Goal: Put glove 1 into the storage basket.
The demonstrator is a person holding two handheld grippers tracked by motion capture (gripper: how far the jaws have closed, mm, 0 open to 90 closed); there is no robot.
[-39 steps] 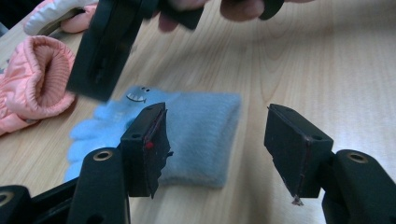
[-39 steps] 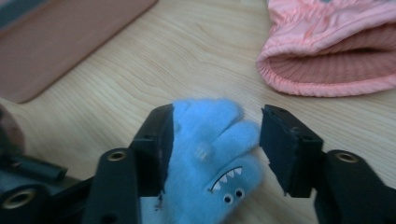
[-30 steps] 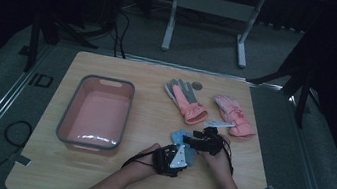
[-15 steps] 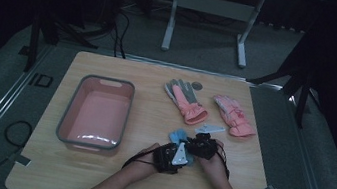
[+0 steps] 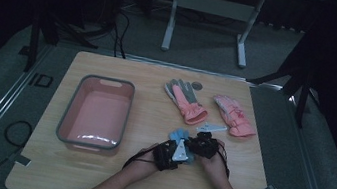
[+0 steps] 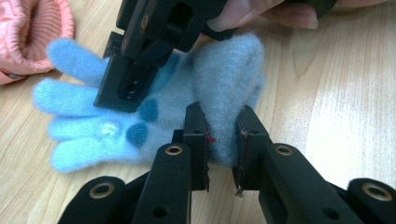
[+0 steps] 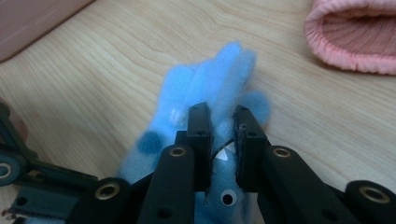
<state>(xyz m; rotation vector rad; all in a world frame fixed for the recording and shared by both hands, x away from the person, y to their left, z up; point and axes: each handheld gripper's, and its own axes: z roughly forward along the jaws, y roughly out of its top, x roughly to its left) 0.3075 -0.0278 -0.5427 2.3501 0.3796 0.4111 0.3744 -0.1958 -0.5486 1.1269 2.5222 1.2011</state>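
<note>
Between both pairs of jaws lies the blue glove (image 6: 154, 116), flat on the surface (image 5: 143, 182) near the person's edge, just ahead of the two hands. The left gripper (image 6: 223, 135) has its jaws pinched on a raised fold of fleece at the cuff end; they have just been closing, and the fabric sits squeezed between the pads. From those jaws the glove's long axis runs off to the left, fingers spread and pointing away toward the pink glove (image 6: 32, 37).

The right gripper (image 7: 219, 135) comes at it from the other side. Its jaws, also just closing, stand nearly together and bite a ridge of fleece partway along the glove, with the fingers stretching straight ahead of the jaws and a pink cuff (image 7: 355, 37) beyond to the right.

So each grip sits on its own part of the same axis, cuff to the left gripper, palm to the right, and the two are very close together. Any lift or fold, by my reading, turns on that line: both hands are equally near, and the tray (image 5: 98, 109) lies well apart to the left.
</note>
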